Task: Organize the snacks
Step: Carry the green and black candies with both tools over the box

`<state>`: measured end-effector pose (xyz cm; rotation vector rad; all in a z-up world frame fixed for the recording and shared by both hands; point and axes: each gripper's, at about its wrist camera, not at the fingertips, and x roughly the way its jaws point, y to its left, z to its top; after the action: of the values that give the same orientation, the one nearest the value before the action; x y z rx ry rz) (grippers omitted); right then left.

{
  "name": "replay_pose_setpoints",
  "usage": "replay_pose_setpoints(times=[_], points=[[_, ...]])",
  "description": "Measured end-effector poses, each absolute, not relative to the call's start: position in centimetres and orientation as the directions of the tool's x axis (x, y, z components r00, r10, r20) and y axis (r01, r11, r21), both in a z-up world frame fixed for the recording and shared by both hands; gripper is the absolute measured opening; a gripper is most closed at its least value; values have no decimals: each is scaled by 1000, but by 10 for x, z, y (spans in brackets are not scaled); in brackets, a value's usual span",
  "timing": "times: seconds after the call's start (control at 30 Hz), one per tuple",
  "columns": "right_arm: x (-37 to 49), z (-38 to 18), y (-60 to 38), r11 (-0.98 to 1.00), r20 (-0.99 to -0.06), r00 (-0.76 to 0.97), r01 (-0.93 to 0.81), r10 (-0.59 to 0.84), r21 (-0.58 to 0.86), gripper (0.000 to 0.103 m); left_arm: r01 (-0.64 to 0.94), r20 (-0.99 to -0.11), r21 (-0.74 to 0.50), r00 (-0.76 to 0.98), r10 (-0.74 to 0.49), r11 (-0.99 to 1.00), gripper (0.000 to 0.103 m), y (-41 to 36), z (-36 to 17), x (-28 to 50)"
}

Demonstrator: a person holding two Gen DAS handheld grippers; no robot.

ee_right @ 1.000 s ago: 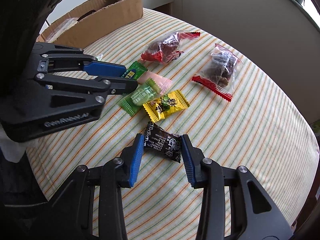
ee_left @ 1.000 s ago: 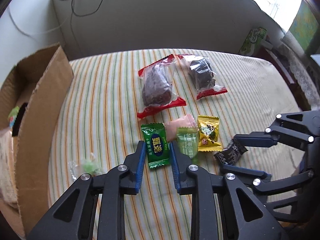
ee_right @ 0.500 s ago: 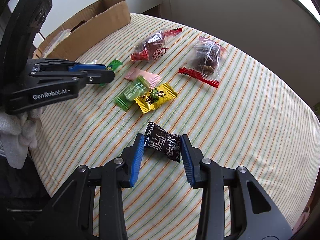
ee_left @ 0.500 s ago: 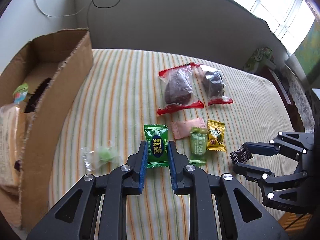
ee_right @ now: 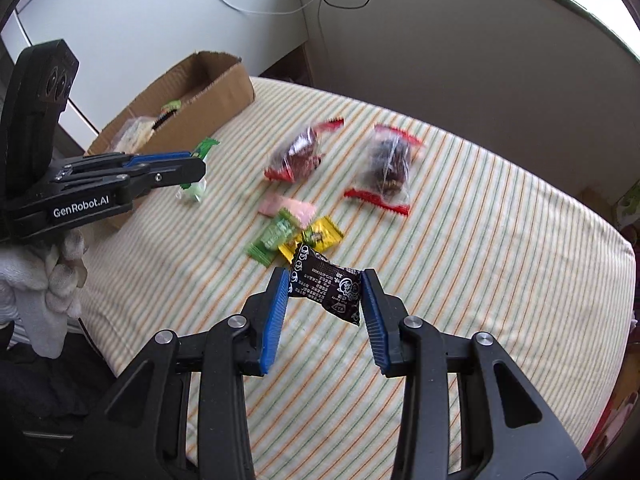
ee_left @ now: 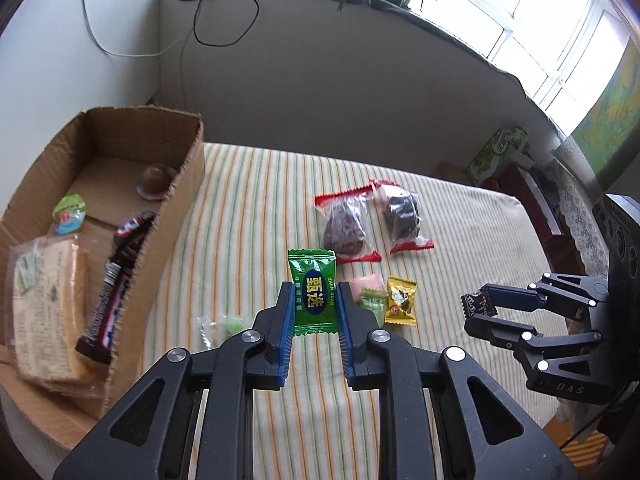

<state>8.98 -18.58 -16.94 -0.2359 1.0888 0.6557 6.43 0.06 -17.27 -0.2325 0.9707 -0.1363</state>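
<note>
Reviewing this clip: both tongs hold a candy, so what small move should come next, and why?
Probably carry the green candy in the left tongs sideways over the cardboard box: it's gripped, clear of the cloth, and the box already holds snacks.

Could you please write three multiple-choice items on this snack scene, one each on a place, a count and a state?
1. Where is the cardboard box in the left wrist view?
A. left of the striped cloth
B. on the windowsill
C. under the snacks

2. How many red-edged clear packets lie on the cloth?
A. one
B. two
C. four

3. What is the right gripper doing?
A. hanging empty
B. gripping the black candy
C. gripping a yellow candy

Answers: 1 A, the box stands at the cloth's left edge; 2 B, two lie side by side; 3 B, its fingers clamp the black wrapper.
</note>
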Motion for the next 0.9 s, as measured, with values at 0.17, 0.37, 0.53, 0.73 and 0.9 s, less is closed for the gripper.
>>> replay_pose_setpoints(times=[0.17,0.37,0.53,0.73,0.9], points=[[102,-150,-167,781,-856,323,-609,404,139,38,-13,-787,-260,582,-204,966,18,17,-158,61],[117,-129,-131,756,-834,342,-642,434,130,38,-56,-778,-251,605,-167,966,18,44,-145,56],[126,-118,-104,736,-822,343,-664,454,129,38,-95,-772,-247,621,-136,964,18,62,-141,51],[135,-113,-67,706,-817,326,-696,475,132,38,-145,-770,-237,631,-95,961,18,88,-140,41],[141,-112,-34,673,-816,300,-726,494,141,38,-194,-770,-235,636,-60,953,18,108,-141,35]])
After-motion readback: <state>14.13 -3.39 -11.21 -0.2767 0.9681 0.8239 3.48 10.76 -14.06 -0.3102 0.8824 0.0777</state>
